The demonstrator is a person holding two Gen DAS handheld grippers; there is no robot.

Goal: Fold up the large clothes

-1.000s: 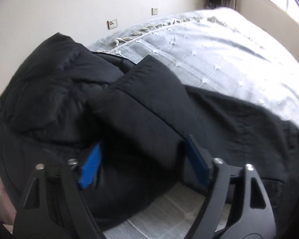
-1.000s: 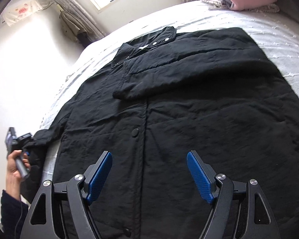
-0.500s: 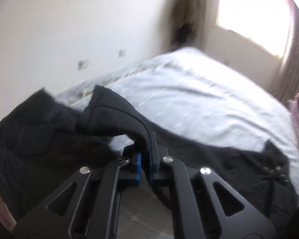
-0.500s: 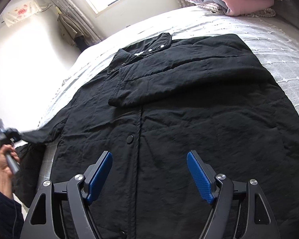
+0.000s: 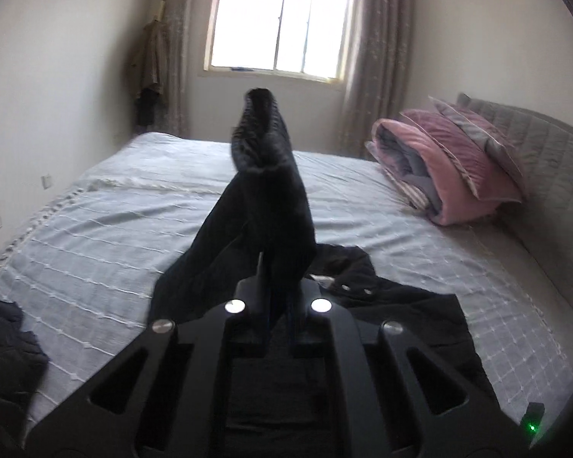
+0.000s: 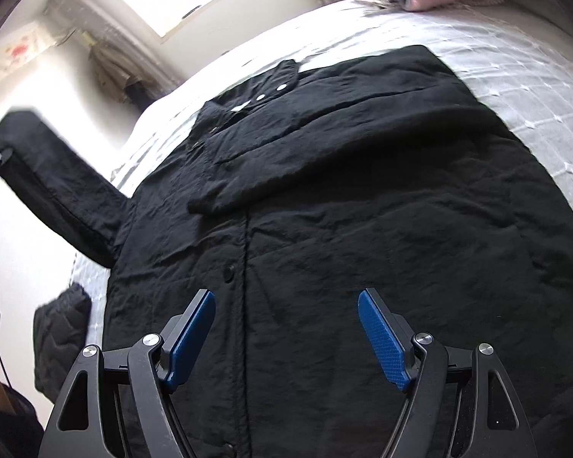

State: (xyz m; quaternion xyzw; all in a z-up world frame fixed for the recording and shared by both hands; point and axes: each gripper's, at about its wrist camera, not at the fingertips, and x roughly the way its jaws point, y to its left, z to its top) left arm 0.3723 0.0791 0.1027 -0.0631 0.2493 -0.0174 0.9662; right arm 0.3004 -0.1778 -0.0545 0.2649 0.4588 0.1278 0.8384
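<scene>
Left sleeve lifted off the bed

We clamp our left gripper (image 5: 277, 305) on the coat sleeve (image 5: 265, 206), raised above the bed (image 5: 95, 221); our right gripper (image 6: 286, 337) hovers spread over the coat (image 6: 363, 206), which lies flat mid-bed with bare bedspread beyond its collar.

Lit by daylight from the window (image 5: 280, 24), blown out to plain white in both views. Soft, weak shadows on the bed (image 5: 95, 229). Strong fisheye bending, with dark rounded corners. Black coat (image 6: 363, 210) almost without detail in the left wrist view, its raised sleeve (image 5: 265, 160) blurred. Upper part of the right wrist view soft, wall glaring.
</scene>
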